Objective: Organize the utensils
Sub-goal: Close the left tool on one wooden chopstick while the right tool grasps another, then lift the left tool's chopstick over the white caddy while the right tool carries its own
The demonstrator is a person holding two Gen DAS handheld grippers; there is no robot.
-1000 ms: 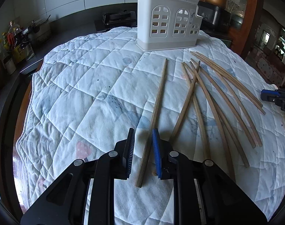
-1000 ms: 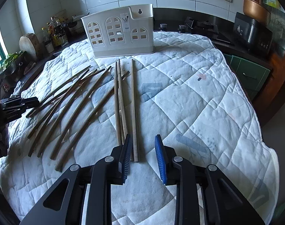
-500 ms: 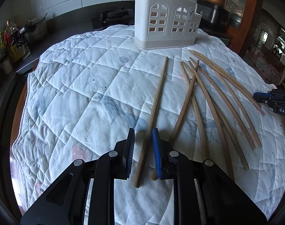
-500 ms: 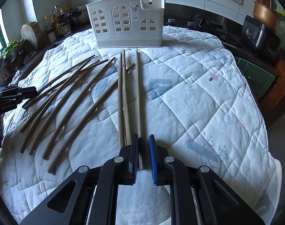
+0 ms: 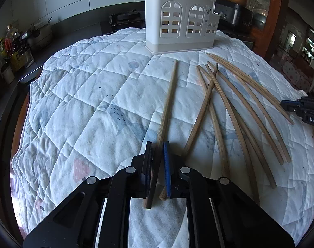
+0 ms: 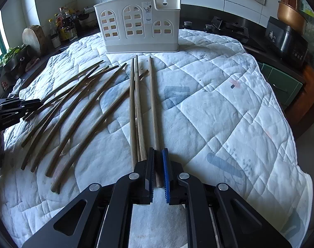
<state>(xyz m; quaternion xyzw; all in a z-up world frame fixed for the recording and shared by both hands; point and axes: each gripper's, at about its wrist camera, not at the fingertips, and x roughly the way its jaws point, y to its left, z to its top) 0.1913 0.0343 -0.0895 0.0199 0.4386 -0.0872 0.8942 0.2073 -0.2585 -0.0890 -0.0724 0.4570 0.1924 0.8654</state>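
Note:
A white utensil holder (image 5: 179, 22) (image 6: 136, 24) stands at the far side of the quilted cloth (image 5: 84, 103). Several wooden chopsticks lie loose on the cloth in front of it (image 5: 235, 107) (image 6: 78, 107). My left gripper (image 5: 158, 146) has its jaws closing, pads pressing on the near end of the leftmost chopstick (image 5: 169, 95), whose tip points at the holder. My right gripper (image 6: 158, 149) is likewise closing on the rightmost chopstick (image 6: 152, 95), pinched near its end, with two more chopsticks (image 6: 135, 103) just left of its jaws. Each gripper shows at the edge of the other's view (image 5: 301, 107) (image 6: 18, 107).
The cloth covers a counter with dark edges all round. Bottles (image 5: 10, 49) and a round wooden block (image 6: 33, 39) stand at the left, a hob (image 6: 229, 26) behind the holder, and a dark cooker (image 6: 287, 37) at the right.
Both pairs of jaws have narrowed onto the chopstick that lay between them. The right gripper slid a little forward over its chopstick; the left stayed in place.

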